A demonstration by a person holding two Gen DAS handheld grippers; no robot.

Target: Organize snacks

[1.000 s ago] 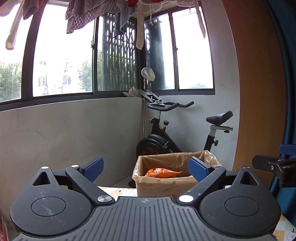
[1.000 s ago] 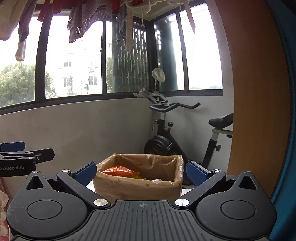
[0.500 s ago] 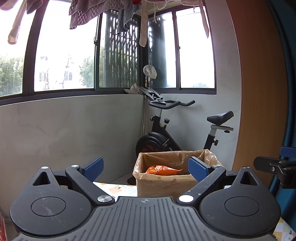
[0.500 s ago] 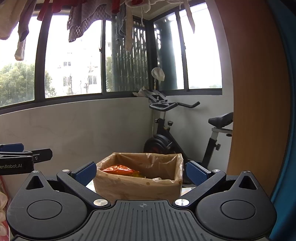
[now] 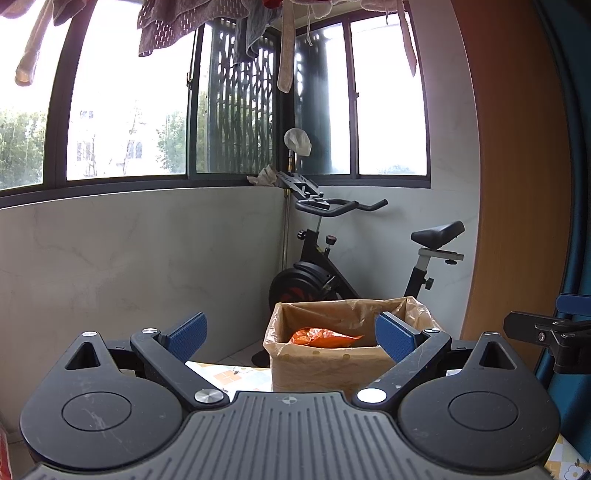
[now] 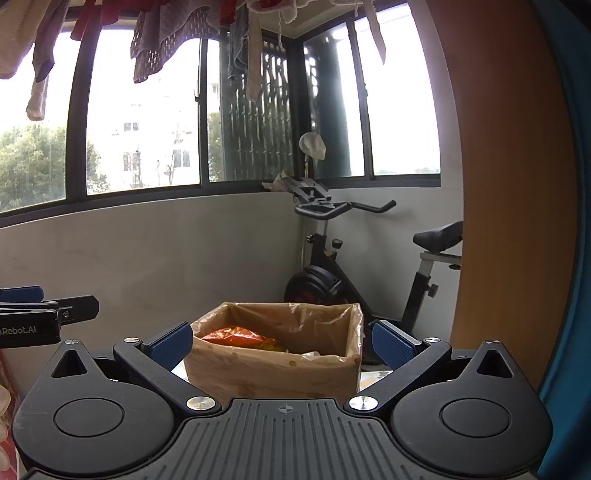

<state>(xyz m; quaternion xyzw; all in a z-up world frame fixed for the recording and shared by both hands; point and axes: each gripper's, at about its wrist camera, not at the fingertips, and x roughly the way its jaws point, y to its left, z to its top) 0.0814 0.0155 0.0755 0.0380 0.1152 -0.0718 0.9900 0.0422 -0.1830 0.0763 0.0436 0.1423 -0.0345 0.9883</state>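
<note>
A cardboard box (image 5: 325, 373) lined with a clear plastic bag stands on a patterned table. An orange snack bag (image 5: 321, 336) lies inside it. The box also shows in the right wrist view (image 6: 273, 373), with the orange snack bag (image 6: 236, 335) and other snacks in it. My left gripper (image 5: 291, 334) is open and empty, held level in front of the box. My right gripper (image 6: 282, 341) is open and empty, also facing the box. The right gripper's side shows at the right edge of the left wrist view (image 5: 554, 332).
An exercise bike (image 5: 332, 266) stands in the corner behind the box. A grey tiled wall (image 5: 129, 258) runs under the windows. A wooden panel (image 5: 517, 184) rises at the right. Laundry (image 5: 177, 22) hangs overhead. The patterned tablecloth (image 5: 236, 376) shows between the left gripper's fingers.
Both grippers have stayed open and empty. The left view has tilted down slightly, so the box sits a little higher in its frame. The right view is almost unchanged.
</note>
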